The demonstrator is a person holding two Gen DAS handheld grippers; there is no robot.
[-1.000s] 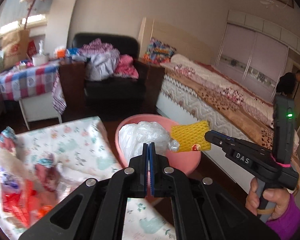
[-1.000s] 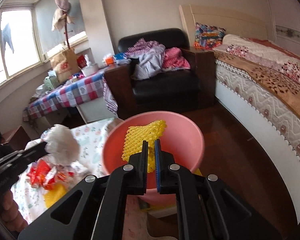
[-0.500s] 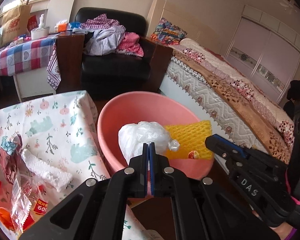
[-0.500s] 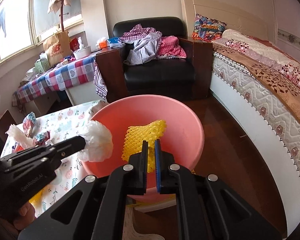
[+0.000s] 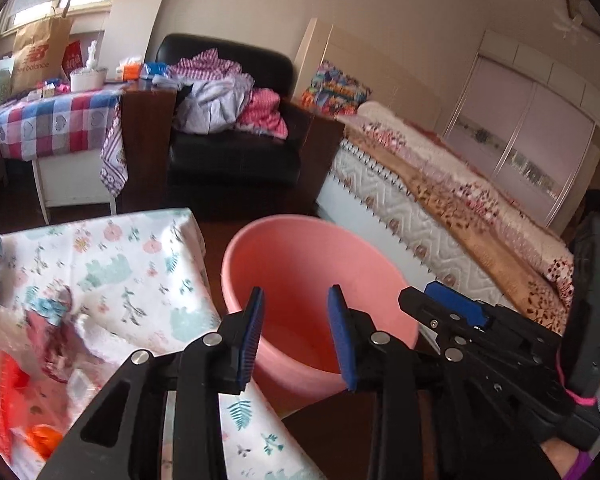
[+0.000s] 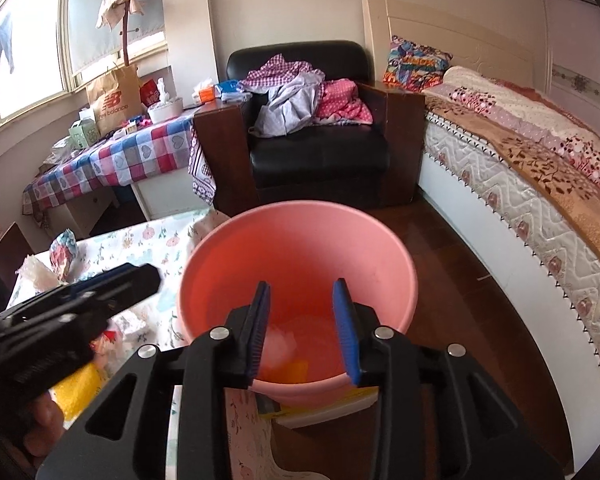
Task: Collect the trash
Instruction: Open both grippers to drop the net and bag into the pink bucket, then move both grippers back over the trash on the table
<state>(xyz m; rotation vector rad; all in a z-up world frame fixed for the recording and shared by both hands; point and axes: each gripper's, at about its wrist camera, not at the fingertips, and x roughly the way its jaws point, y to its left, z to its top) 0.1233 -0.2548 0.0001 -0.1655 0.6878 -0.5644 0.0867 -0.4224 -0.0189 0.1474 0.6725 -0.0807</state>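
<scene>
A pink basin [image 5: 380, 280] stands on the floor beside a low table with a floral cloth [image 5: 140, 264]. My left gripper [image 5: 296, 320] hovers over the basin's near rim, its jaws opening with nothing between them. My right gripper [image 6: 302, 320] is also above the basin [image 6: 380, 236], jaws opening and empty. At the basin's bottom lie a white plastic bag [image 6: 280, 344] and a yellow foam net [image 6: 296, 370]. Each gripper shows in the other's view: the right gripper [image 5: 420, 298] and the left gripper [image 6: 146, 278]. Wrappers [image 5: 16, 364] lie on the table's left.
A black armchair [image 6: 320, 152] piled with clothes stands behind the basin, and a bed [image 6: 540, 184] runs along the right. A checked-cloth table [image 6: 112, 164] with bags sits under the window. More trash [image 6: 62, 252] lies on the floral cloth. Dark wood floor [image 6: 452, 280] separates basin and bed.
Both grippers have opened. The white bag has left the left gripper and the yellow net the right, and both now lie in the basin. Both grippers came down closer to the basin.
</scene>
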